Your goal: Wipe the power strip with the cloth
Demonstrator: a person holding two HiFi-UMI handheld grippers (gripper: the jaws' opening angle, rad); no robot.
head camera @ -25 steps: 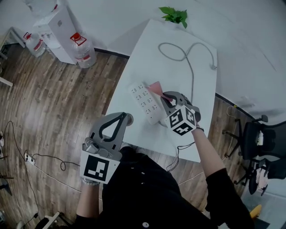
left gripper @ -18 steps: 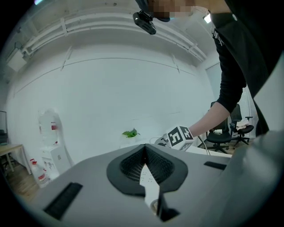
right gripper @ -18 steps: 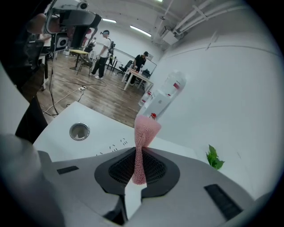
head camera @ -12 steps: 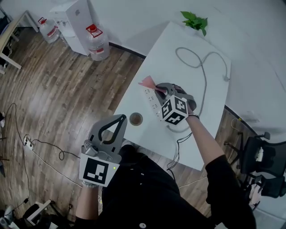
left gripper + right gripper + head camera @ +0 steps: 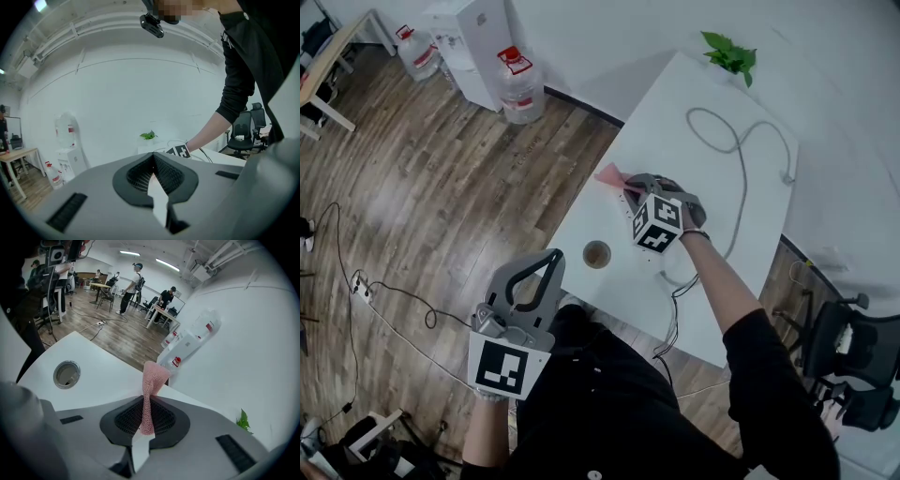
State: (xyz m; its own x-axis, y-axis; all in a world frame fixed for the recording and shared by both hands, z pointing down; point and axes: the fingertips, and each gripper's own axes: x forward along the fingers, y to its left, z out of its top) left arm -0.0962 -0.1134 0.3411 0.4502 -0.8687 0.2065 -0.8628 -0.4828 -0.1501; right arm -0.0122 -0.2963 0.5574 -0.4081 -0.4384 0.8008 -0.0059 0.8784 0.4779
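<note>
In the head view my right gripper hovers low over the white table, close to its left edge. It is shut on a pink cloth that pokes out past the fingertips. The right gripper view shows that cloth pinched between the shut jaws of the right gripper and standing up in a twist. The power strip lies mostly hidden under this gripper and its marker cube. My left gripper is shut and empty, held off the table near my body. Its pads meet with nothing between them.
A round cable hole is set in the table near the front edge. A grey cable loops across the far half, and a small plant stands at the far corner. Water jugs and office chairs stand on the wood floor.
My right gripper has carried the cloth along the power strip toward the table's left edge, and now covers most of the strip. The left gripper has stayed shut by my body.
</note>
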